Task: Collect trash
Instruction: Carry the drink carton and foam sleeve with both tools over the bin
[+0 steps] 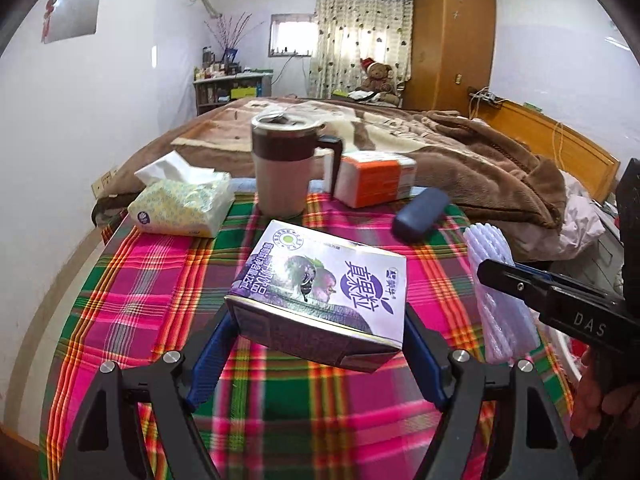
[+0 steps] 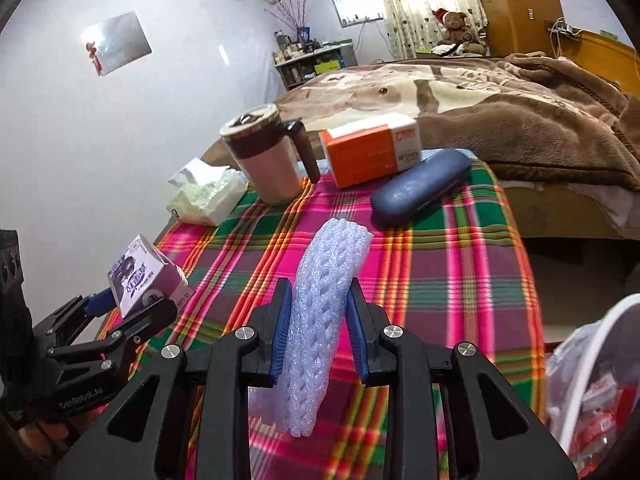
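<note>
Left wrist view: the left tool (image 1: pixel 318 334) is clamped on a purple drink carton (image 1: pixel 320 292), its blue pads pressed against the carton's two short sides. The carton is lifted clear of the plaid-covered bench (image 1: pixel 160 280), its long axis running away from the camera and its printed face tilted up. At the right edge the right tool (image 1: pixel 496 276) reaches in from the side, gripping a white foam net sleeve (image 1: pixel 490 248) that stands nearly upright; part of a hand (image 1: pixel 596 392) shows beneath it. Farther back on the bench stand a lidded mug (image 1: pixel 280 168), a tissue pack (image 1: pixel 184 204), an orange box (image 1: pixel 374 178) and a dark blue case (image 1: pixel 420 214).

Right wrist view: the right tool (image 2: pixel 318 332) points down toward the bench, its pads squeezing the foam net sleeve (image 2: pixel 324 300) at mid-length. The sleeve's long axis runs up and away from the camera, curving slightly, above the cloth. At lower left the left tool (image 2: pixel 128 306) holds the carton (image 2: pixel 140 276) over the bench's edge. A white-rimmed bin (image 2: pixel 576 364) with wrappers inside sits at lower right.
</note>
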Demonstrator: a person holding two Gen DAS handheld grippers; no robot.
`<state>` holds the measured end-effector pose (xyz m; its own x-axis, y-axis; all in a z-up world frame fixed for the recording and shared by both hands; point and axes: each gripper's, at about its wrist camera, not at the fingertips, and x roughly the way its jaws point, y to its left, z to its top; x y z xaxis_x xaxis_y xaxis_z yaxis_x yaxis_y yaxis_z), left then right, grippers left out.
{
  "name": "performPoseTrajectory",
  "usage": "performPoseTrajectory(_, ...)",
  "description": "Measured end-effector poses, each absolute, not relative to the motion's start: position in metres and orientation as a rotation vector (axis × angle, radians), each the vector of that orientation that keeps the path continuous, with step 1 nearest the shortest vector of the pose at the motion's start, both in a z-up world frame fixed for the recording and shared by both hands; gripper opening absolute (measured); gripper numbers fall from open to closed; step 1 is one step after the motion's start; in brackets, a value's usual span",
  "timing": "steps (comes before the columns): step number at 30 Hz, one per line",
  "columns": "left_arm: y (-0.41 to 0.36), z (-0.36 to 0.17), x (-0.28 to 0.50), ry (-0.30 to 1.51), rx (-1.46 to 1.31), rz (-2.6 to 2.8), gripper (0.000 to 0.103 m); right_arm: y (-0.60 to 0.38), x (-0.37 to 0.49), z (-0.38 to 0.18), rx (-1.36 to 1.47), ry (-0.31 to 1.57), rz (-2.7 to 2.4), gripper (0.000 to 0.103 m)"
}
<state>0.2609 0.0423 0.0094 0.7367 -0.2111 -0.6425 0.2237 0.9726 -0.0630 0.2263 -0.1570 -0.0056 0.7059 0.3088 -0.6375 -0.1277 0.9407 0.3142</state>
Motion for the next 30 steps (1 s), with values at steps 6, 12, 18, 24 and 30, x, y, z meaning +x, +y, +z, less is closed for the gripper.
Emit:
performPoseTrajectory(6, 0.016, 0.021, 0.234, 0.671, 0.029, -0.29, 0.079, -0.182, 0.2, 0.005, 0.256, 0.718, 0.216, 0.028)
performPoseTrajectory(12, -0.016, 0.031, 0.213, 0.646, 0.027, -0.347, 0.079, -0.214, 0.179, 0.013, 0.267, 0.685, 0.166, 0.028)
performPoseTrajectory(18, -0.056, 0.036, 0.197, 0.632, 0.061, -0.403, 0.079, -0.25, 0.16, 0.015, 0.297, 0.664, 0.103, 0.028)
performPoseTrajectory(24, -0.1, 0.038, 0.183, 0.62, 0.089, -0.476, 0.079, -0.285, 0.143, 0.017, 0.315, 0.645, 0.038, 0.028)
performPoseTrajectory(30, -0.147, 0.036, 0.17, 0.63, 0.095, -0.57, 0.079, -0.32, 0.129, 0.017, 0.313, 0.644, -0.036, 0.028)
